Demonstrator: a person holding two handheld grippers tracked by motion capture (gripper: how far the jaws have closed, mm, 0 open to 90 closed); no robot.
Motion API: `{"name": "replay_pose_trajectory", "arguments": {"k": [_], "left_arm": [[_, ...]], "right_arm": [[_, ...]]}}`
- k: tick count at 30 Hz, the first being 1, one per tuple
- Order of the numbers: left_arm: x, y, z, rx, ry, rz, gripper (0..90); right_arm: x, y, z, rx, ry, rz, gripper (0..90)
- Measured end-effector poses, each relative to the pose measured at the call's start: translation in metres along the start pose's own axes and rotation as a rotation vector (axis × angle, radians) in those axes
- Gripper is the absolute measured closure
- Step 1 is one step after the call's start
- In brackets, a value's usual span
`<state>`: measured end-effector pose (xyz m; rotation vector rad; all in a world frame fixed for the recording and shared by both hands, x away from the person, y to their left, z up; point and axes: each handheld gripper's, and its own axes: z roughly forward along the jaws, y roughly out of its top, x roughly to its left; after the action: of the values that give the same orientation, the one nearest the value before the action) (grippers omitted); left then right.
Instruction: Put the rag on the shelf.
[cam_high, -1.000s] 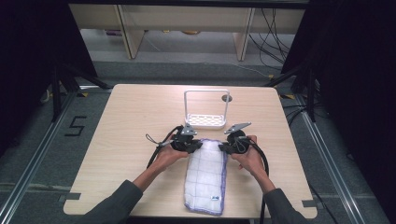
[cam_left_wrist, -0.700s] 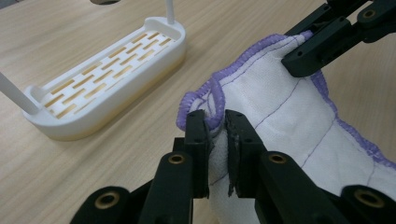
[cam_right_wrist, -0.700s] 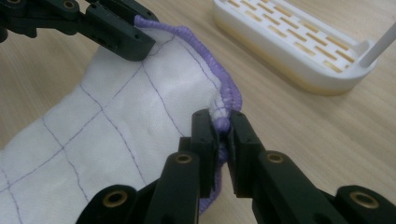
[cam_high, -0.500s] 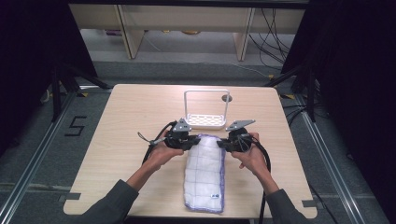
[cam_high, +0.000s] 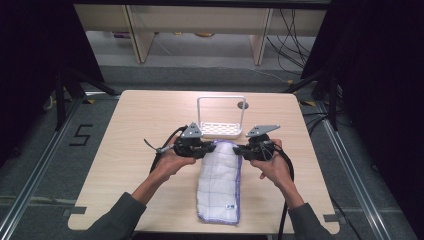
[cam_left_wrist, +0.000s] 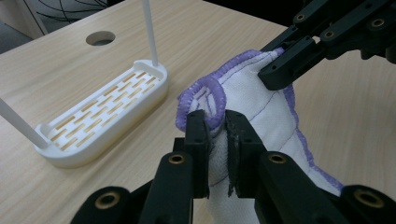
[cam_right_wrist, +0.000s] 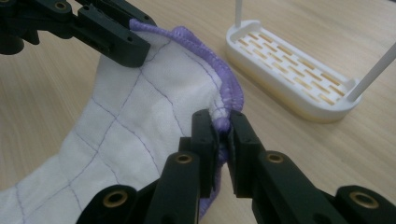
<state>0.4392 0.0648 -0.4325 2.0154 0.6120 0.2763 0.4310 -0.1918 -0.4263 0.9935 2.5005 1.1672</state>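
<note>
At mid-table, each claw (cam_left_wrist: 215, 135) (cam_right_wrist: 223, 133) pinches the cloth's (cam_high: 218, 177) far corners.

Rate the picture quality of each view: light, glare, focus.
High view: table evenly lit, surroundings nearly black, rack slightly blown out. Left gripper view: cloth hem sharp, left tool soft at the bottom edge. Right gripper view: right tool and cloth stitching crisp, no glare.
</note>
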Motion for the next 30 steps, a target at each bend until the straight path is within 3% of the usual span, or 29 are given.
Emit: {"name": "replay_pose_trajectory", "arguments": {"k": [6, 9, 12, 14, 16, 22, 26, 30], "left_arm": [[-0.002, 0.011, -0.017, -0.028, -0.008, -0.002, 79.5], [-0.001, 0.015, -0.025, -0.018, -0.010, -0.017, 79.5], [0.001, 0.023, -0.032, -0.008, 0.013, 0.012, 79.5], [0.001, 0.029, -0.038, -0.020, -0.002, -0.001, 79.5], [0.002, 0.036, -0.045, -0.010, 0.022, 0.017, 79.5], [0.007, 0.061, -0.063, 0.014, 0.030, 0.033, 79.5], [0.010, 0.076, -0.072, 0.006, 0.045, 0.034, 79.6], [0.010, 0.091, -0.079, -0.006, 0.060, 0.044, 79.6]], "right_arm": [[0.007, 0.008, -0.011, -0.031, 0.005, -0.001, 83.1], [0.010, 0.016, -0.017, -0.031, 0.000, -0.017, 83.2], [0.016, 0.024, -0.022, -0.020, 0.000, -0.030, 83.2], [0.018, 0.031, -0.024, -0.019, -0.002, -0.038, 83.3], [0.019, 0.039, -0.028, -0.020, 0.004, -0.052, 83.3], [0.019, 0.064, -0.043, -0.009, 0.021, -0.052, 83.4], [0.019, 0.082, -0.055, -0.031, 0.041, -0.066, 83.5], [0.019, 0.096, -0.065, -0.044, 0.026, -0.078, 83.6]]}}
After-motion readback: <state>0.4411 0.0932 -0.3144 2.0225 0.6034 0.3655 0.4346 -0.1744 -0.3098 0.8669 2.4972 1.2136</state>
